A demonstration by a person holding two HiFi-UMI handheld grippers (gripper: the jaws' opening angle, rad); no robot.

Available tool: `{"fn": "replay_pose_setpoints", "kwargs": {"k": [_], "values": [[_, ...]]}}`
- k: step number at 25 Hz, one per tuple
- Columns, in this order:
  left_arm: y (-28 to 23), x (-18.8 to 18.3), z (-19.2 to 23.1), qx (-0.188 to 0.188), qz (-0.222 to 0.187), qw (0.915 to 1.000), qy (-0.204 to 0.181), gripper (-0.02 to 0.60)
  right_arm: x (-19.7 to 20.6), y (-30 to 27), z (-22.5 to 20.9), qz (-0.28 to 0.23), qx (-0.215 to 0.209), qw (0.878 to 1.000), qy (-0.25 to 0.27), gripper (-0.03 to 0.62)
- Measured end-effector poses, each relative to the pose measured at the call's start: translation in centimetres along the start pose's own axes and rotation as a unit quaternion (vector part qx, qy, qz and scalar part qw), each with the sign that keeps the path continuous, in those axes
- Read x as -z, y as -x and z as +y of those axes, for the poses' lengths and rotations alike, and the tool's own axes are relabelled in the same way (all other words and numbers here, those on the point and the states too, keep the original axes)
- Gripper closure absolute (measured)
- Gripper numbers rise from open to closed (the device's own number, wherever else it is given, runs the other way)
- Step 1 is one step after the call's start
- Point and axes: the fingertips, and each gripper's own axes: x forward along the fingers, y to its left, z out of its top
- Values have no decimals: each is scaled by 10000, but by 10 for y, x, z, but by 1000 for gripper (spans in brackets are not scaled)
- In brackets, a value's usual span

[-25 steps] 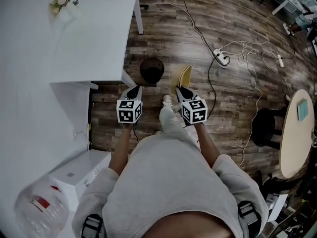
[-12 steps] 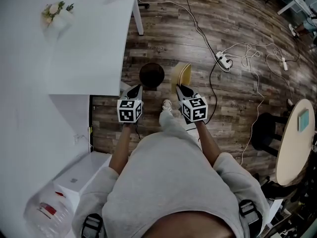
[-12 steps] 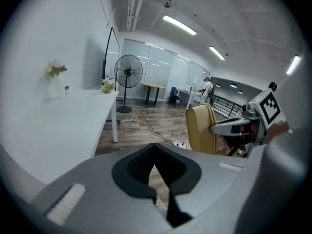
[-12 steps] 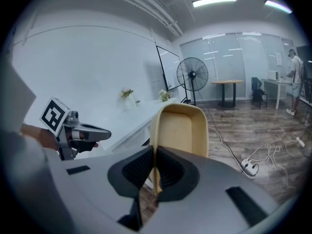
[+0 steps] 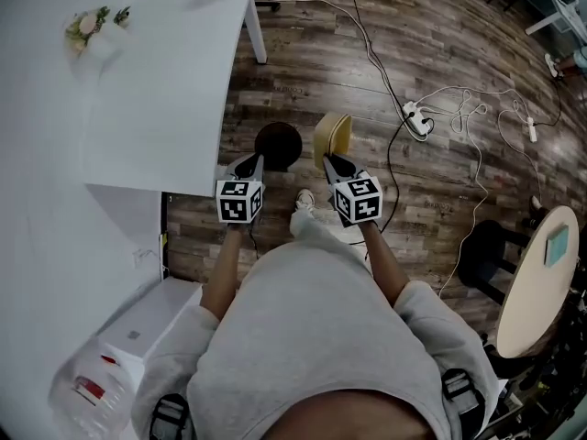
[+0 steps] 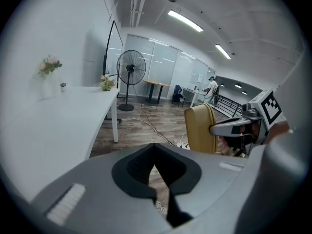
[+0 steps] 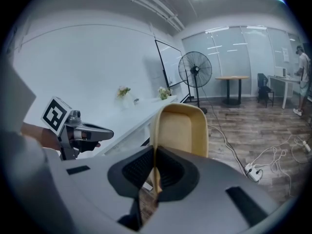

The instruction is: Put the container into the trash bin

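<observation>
Container point(image 5: 334, 136), a yellow tray, is held on edge above the floor, just right of the dark trash bin point(image 5: 278, 145). Right gripper point(image 5: 330, 163) pinches its rim. Left gripper point(image 5: 249, 164) is closed and empty. The tray is probably light, thin and slightly flexible, so a rim hold suits.

Dark wood-plank floor point(image 5: 303, 71) runs beneath a long white table point(image 5: 156, 81), with a small flower vase point(image 5: 87, 27) toward its far end. Cables and a power strip point(image 5: 417, 117) trail across the boards. A pedestal fan point(image 6: 130, 69) stands before glass partitions point(image 6: 168, 69) under ceiling strip lights point(image 6: 185, 21).
</observation>
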Motion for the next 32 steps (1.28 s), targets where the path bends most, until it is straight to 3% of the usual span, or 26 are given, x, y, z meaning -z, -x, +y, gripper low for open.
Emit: {"fn": "replay_pose_setpoints", "kwargs": {"k": [7,18,32], "values": [[-22,-6,9,-137,145,9997,127,571,-10,-24,-22,145,-149,9998,-16,565],[-33,11,28,-210,442,9984,283,571,-3,-52,-23,394,-307,9987,-71,565],[-58,15,42,289,594,9977,181,571,13,-87,-6,662,-182,9975,-190,565]]}}
